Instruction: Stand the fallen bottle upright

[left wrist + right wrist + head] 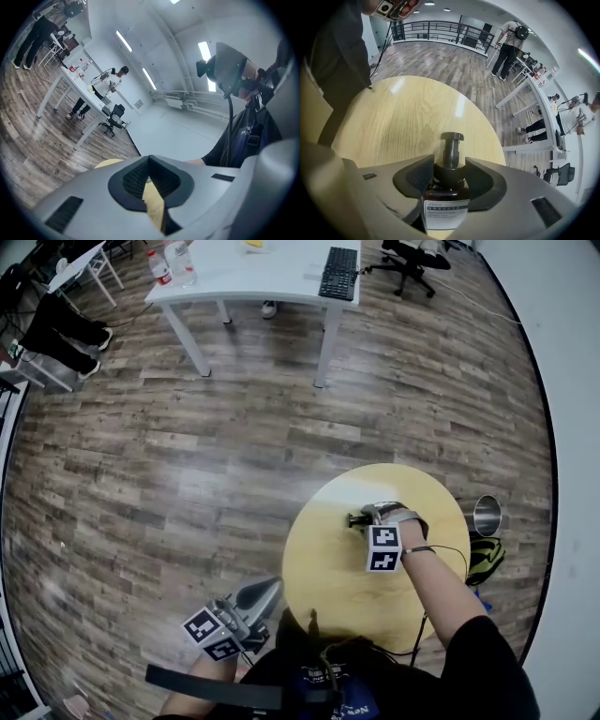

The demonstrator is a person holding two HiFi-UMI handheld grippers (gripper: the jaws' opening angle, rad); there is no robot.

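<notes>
A dark brown pump bottle (pixel 444 199) with a white label sits between the jaws of my right gripper (pixel 449 176), which is shut on its shoulder. Its pump head (pixel 451 147) points away from the camera over the round yellow table (pixel 408 112). In the head view the bottle (pixel 360 518) lies sideways in the right gripper (pixel 372 516), neck pointing left, above the middle of the table (pixel 319 568). My left gripper (pixel 260 596) hangs off the table's near left edge, jaws together with nothing in them. The left gripper (pixel 151 187) shows only a sliver of tabletop between its pads.
A metal cylinder (pixel 487 515) and a green-black item (pixel 484 559) sit on the floor right of the table. Far back stands a white desk (pixel 253 282) with a keyboard (pixel 339 273) and bottles (pixel 171 263). People stand near distant desks (pixel 508 44).
</notes>
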